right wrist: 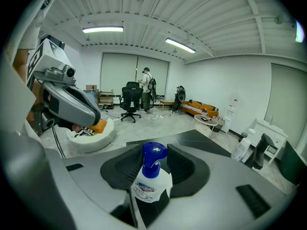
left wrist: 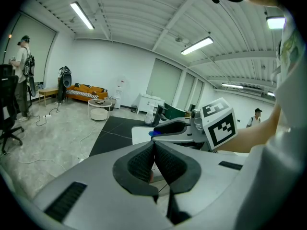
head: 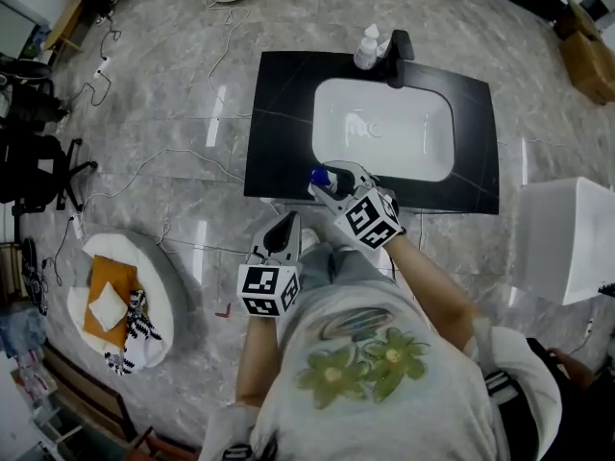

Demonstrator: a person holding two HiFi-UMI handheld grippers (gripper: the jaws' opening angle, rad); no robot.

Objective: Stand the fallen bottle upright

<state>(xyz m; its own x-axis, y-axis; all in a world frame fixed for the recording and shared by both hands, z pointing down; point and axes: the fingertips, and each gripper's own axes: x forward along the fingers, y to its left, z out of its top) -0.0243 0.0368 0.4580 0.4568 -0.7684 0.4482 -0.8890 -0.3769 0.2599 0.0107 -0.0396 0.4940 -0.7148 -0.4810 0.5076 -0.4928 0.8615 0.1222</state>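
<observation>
A white bottle (right wrist: 151, 182) with a blue pump top (head: 320, 176) stands upright between the pads of my right gripper (right wrist: 152, 169), which is shut on it. In the head view that gripper (head: 327, 182) hovers at the front edge of the black countertop (head: 279, 123), just before the white sink basin (head: 423, 157). My left gripper (head: 285, 222) hangs lower and to the left, off the counter, over the floor. Its jaws (left wrist: 154, 151) are shut, pads touching, with nothing between them. The left gripper view also catches the right gripper (left wrist: 184, 128).
A second white bottle (head: 366, 48) stands beside the black faucet (head: 399, 58) at the counter's back. A round white cushion (head: 159, 277) with an orange item lies on the floor at left, a white box (head: 569, 238) at right. Cables (head: 173, 157) cross the floor.
</observation>
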